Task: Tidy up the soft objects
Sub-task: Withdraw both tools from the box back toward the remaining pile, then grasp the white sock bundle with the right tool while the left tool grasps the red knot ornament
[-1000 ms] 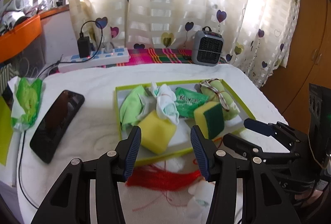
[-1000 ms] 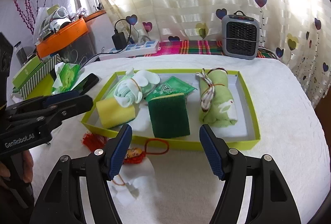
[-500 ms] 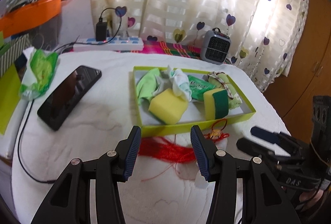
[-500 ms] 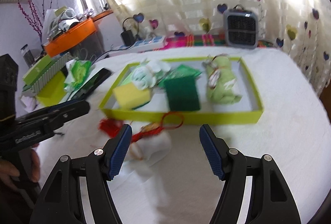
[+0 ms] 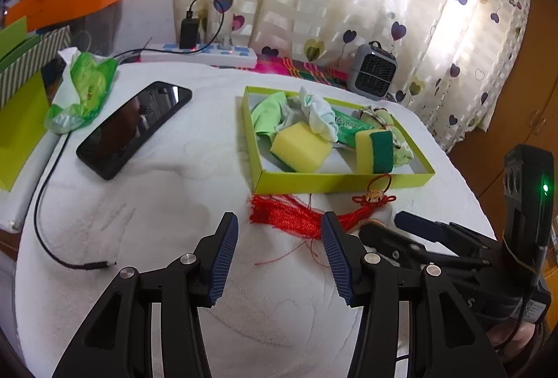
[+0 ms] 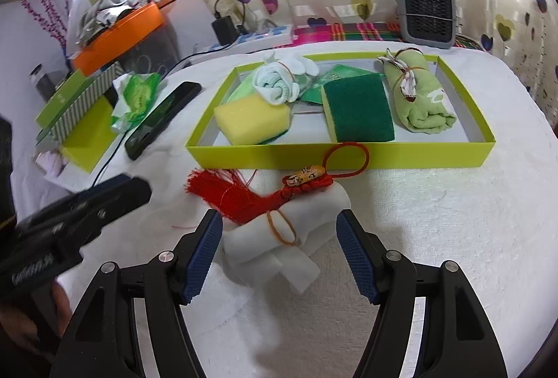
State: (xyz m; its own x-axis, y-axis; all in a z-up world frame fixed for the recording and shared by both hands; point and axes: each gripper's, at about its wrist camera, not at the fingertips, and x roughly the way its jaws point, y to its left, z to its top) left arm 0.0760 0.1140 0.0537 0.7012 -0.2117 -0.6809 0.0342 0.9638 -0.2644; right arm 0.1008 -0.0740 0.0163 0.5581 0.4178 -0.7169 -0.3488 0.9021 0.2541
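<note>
Two tongs: both stand with their fingers apart, and neither is clamped on anything.
Left tongs [image 5: 279, 249]: above bare white covering near the front edge of the worktop [image 5: 157, 186]; nothing lies between the blue pads; the fringe of the red tassel [image 5: 289, 214] lies just beyond the tips.
Right tongs [image 6: 279, 249]: a white rolled cloth [image 6: 275, 245], bound with an orange rubber band [image 6: 282, 228], lies between the pads; whether either pad touches it I cannot tell.
Red tassel: draped partly over the white roll, its knot and small charm on top, its loop reaching the front wall of the tray.
Green tray [image 6: 334, 161]: past both tongs, toward the back edge of the worktop, front wall facing the tongs.
Inside the tray: a yellow sponge [image 6: 253, 120] at the left, a green-topped scouring sponge [image 6: 359, 109] in the middle, a rolled green towel [image 6: 418, 95] tied with string at the right, a pale bundled sock [image 6: 279, 85] and a green packet [image 6: 331, 78] behind.
Left part of the worktop: a black phone [image 5: 134, 128], a green tissue pack [image 5: 82, 88] beside it, a loose black cable [image 5: 52, 231] toward the front.
Back edge: a power strip [image 5: 198, 52] and a small grey heater [image 5: 375, 74] before the curtain.
</note>
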